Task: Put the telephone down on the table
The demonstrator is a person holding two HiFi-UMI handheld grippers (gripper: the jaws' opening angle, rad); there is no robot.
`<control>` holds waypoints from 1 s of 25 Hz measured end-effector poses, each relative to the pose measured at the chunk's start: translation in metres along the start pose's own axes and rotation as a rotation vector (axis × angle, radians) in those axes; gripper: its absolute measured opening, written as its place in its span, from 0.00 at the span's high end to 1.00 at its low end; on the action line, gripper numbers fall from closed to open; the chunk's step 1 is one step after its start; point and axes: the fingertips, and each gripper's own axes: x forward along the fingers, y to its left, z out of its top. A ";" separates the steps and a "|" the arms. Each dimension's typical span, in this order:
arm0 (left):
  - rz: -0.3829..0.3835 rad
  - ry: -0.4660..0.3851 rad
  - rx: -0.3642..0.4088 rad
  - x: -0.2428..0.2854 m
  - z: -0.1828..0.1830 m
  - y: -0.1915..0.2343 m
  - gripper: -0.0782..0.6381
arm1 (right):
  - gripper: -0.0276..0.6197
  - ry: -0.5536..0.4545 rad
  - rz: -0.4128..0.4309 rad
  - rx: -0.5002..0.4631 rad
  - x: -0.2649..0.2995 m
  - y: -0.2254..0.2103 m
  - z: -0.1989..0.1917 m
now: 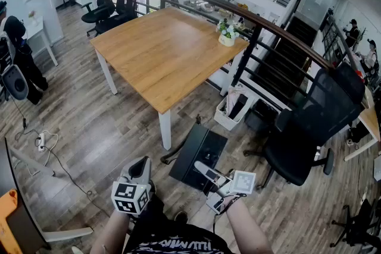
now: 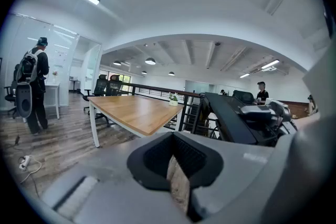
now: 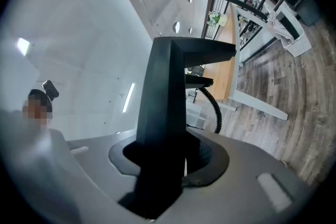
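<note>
Evidently the black telephone [image 1: 198, 159] trails a coiled cord [image 3: 215, 110].

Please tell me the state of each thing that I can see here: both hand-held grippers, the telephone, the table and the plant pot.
Left hand-held gripper: jaws together, empty.
Right hand-held gripper: shut on the telephone.
Telephone: held in the air, not yet on the table.
Table: bears the plant pot.
Plant pot: upright, near the table's edge.
</note>
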 end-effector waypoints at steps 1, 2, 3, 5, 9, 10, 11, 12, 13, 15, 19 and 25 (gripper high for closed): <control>-0.001 0.001 0.000 -0.001 0.000 0.000 0.89 | 0.71 0.001 -0.002 0.000 0.000 -0.001 -0.001; -0.001 0.002 0.000 -0.001 -0.001 0.000 0.89 | 0.71 0.001 -0.003 0.000 0.000 -0.001 -0.002; 0.000 0.004 0.000 -0.001 -0.001 0.001 0.89 | 0.71 0.002 -0.005 0.002 0.000 -0.002 -0.003; 0.003 0.006 -0.004 -0.002 -0.003 0.002 0.89 | 0.71 0.002 -0.006 0.008 0.000 -0.002 -0.004; 0.011 0.010 -0.014 -0.001 -0.005 0.005 0.89 | 0.71 0.006 0.005 0.005 0.002 -0.002 -0.004; 0.012 0.011 -0.016 0.000 -0.006 0.006 0.89 | 0.71 0.006 0.003 0.007 0.003 -0.003 -0.004; 0.013 0.012 -0.018 0.001 -0.007 0.007 0.89 | 0.71 0.007 0.001 0.007 0.003 -0.004 -0.004; 0.014 0.013 -0.019 0.002 -0.008 0.008 0.89 | 0.71 0.009 0.000 0.007 0.003 -0.006 -0.004; 0.014 0.015 -0.021 0.003 -0.008 0.008 0.89 | 0.71 0.010 -0.002 0.008 0.004 -0.007 -0.004; 0.012 0.019 -0.022 0.006 -0.009 0.009 0.89 | 0.71 0.011 -0.004 0.009 0.005 -0.009 -0.003; 0.002 0.032 -0.009 0.013 -0.008 0.010 0.89 | 0.71 0.014 -0.012 0.010 0.009 -0.016 0.001; -0.011 0.032 0.003 0.027 0.003 0.019 0.89 | 0.71 0.018 -0.008 -0.004 0.027 -0.019 0.014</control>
